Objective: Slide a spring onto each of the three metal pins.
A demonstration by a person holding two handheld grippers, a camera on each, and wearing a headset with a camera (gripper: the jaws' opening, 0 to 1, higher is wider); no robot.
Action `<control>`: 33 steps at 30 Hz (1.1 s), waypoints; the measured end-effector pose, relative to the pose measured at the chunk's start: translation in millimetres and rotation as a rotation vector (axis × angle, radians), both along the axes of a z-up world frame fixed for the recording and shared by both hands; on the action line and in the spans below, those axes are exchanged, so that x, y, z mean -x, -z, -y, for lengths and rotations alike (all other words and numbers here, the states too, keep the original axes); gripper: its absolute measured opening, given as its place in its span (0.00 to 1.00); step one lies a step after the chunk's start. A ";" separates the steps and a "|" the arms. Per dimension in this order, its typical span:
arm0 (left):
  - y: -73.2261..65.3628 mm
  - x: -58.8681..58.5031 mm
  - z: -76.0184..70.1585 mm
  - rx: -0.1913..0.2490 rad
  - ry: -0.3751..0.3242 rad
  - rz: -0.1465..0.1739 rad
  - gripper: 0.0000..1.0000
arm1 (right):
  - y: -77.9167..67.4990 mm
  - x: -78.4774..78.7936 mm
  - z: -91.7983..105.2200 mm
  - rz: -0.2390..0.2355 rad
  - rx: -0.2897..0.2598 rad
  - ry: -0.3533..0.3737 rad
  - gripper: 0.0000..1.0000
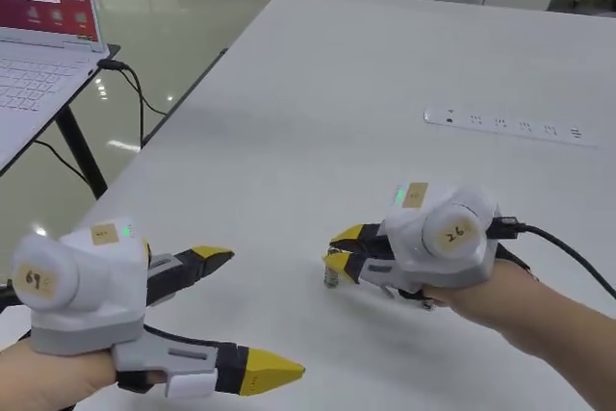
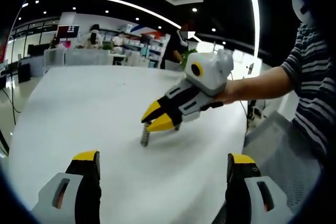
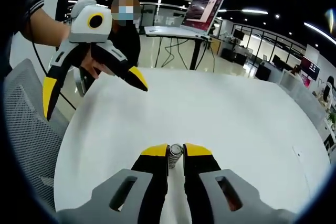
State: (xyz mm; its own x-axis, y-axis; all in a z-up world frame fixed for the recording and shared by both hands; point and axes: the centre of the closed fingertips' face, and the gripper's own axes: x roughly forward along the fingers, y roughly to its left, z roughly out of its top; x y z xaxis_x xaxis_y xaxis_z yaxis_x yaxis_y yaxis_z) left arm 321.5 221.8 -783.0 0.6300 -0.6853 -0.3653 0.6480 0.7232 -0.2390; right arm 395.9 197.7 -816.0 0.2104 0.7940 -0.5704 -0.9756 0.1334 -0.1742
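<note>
A small metal spring (image 1: 331, 274) stands upright on the white table (image 1: 318, 122), just in front of the person. My right gripper (image 1: 337, 251) has its yellow-tipped jaws shut on the spring's upper end. In the right gripper view the spring (image 3: 175, 156) sits squeezed between the two tips of the right gripper (image 3: 175, 150). The left gripper view shows the same spring (image 2: 145, 137) hanging below the right gripper (image 2: 156, 119) and touching the table. My left gripper (image 1: 252, 312) hovers at the near left, jaws wide open and holding nothing. I cannot tell whether a pin is inside the spring.
A white power strip (image 1: 505, 126) lies on the table at the far right. An open laptop (image 1: 38, 36) sits on a separate stand to the left, with a black cable (image 1: 135, 93) hanging from it. The table's left edge runs diagonally nearby.
</note>
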 end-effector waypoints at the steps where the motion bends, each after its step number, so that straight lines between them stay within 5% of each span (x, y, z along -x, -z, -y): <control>1: -0.2 -0.1 0.2 0.000 0.000 0.000 0.98 | 1.1 0.0 0.4 0.000 0.002 0.000 0.08; 13: -2.6 -2.6 4.6 0.009 0.007 0.003 0.98 | -2.3 -1.1 0.8 -0.010 -0.014 0.013 0.09; 19: -7.9 -7.8 7.5 0.007 0.016 0.011 0.98 | -17.2 -0.6 3.6 -0.012 -0.058 0.026 0.16; 33: -24.0 -24.9 30.5 0.009 0.044 0.060 0.98 | -31.9 16.9 50.7 -0.063 -0.135 0.111 0.27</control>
State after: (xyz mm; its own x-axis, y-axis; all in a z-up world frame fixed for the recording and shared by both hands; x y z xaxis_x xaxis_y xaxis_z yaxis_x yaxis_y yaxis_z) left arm 346.4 191.4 -759.0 0.6203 -0.7154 -0.3216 0.6922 0.6921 -0.2047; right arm 379.0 147.1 -784.1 0.2682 0.8384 -0.4746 -0.9620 0.2588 -0.0864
